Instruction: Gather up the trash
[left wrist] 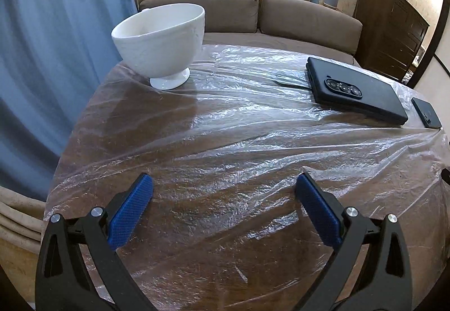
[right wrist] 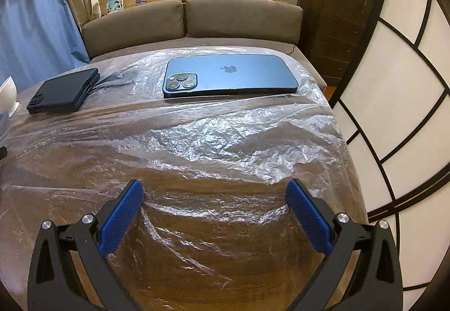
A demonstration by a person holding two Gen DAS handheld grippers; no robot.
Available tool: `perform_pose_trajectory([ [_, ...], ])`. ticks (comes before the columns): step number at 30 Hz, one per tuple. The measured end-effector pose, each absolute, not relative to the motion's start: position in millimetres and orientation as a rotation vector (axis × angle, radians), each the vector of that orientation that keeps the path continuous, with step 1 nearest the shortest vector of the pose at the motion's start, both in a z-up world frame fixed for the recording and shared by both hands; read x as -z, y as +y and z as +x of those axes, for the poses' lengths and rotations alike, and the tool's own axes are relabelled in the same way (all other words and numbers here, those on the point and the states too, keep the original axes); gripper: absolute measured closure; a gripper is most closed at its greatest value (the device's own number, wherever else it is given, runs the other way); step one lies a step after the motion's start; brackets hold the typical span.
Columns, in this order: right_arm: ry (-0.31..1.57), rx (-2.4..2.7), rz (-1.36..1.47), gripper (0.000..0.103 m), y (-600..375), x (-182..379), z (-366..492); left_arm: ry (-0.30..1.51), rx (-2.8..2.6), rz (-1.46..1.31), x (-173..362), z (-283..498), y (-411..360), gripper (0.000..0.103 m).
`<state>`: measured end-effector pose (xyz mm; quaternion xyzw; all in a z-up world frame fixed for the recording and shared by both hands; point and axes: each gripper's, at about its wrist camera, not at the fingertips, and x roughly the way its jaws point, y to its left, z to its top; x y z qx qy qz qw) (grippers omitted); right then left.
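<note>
A clear, crinkled plastic sheet lies spread over the round wooden table; it also shows in the right wrist view, bunched into folds near the right edge. My left gripper is open and empty, low over the sheet near the table's front. My right gripper is open and empty, its blue fingertips just above the sheet's wrinkled edge. No other trash shows.
A white footed bowl stands at the far left. A black folded phone and a blue phone lie on the sheet at the back. A brown sofa is behind; a paper screen stands right.
</note>
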<state>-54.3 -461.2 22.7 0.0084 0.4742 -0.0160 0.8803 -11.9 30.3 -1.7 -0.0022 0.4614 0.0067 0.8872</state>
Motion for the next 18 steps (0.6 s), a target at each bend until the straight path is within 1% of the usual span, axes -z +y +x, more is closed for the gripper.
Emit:
perform_pose_trajectory([
  [18,0.988,0.033,0.018,0.004,-461.7,-22.5,-54.8,0.959,-0.014,-0.005,1.8,-11.8,30.4,0.001],
])
